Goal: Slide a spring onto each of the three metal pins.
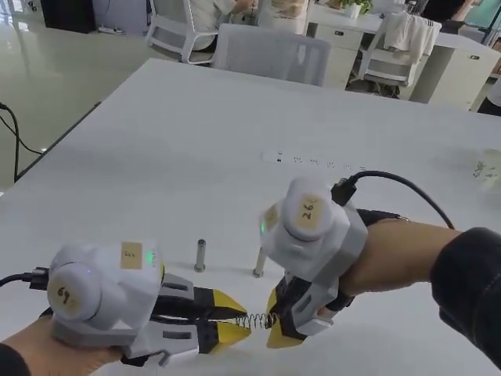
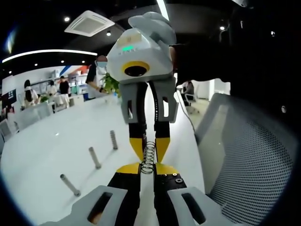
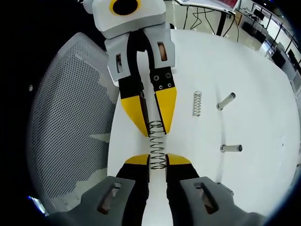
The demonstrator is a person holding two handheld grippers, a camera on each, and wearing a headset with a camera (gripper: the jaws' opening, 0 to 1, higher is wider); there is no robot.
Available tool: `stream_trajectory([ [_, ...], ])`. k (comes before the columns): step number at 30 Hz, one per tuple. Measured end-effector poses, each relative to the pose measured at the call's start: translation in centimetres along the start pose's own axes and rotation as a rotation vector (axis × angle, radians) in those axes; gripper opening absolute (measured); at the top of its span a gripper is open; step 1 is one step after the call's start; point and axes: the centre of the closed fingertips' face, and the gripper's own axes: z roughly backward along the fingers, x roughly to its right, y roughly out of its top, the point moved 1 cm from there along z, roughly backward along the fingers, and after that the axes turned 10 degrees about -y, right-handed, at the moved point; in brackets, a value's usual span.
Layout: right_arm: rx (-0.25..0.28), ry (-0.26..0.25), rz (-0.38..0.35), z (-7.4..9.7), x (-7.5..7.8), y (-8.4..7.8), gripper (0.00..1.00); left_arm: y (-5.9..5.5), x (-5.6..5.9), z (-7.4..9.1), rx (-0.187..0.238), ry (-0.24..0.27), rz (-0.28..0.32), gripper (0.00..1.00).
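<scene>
A small metal spring [image 1: 254,319] hangs level just above the white table [image 1: 196,141], held at both ends. My left gripper [image 1: 235,317], with yellow tips, is shut on its left end, and my right gripper [image 1: 274,321] is shut on its right end. In the left gripper view my left gripper [image 2: 147,168] pinches the spring [image 2: 148,157] and three upright metal pins [image 2: 94,157] stand bare to the left. In the right gripper view my right gripper [image 3: 157,161] clamps the spring [image 3: 157,143]. A second loose spring [image 3: 197,103] lies beside two pins [image 3: 226,101]. Two pins [image 1: 200,255] stand just beyond the grippers.
A mesh chair [image 3: 66,108] is close behind the grippers. Grey chairs [image 1: 270,51] stand at the table's far edge. A black cable [image 1: 407,184] runs from my right gripper across the table. A small clear object [image 1: 489,168] sits at the right edge.
</scene>
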Motion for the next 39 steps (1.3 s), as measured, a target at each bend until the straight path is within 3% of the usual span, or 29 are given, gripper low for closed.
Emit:
stream_trajectory([
  [16,0.02,-0.023,0.008,0.6,0.3,0.6,0.08,-0.2,-0.2,0.1,0.004,0.009,0.013,0.02],
  [39,0.061,-0.035,-0.019,2.0,0.3,2.9,0.08,-0.7,0.1,-0.1,-0.001,0.003,0.032,0.02],
])
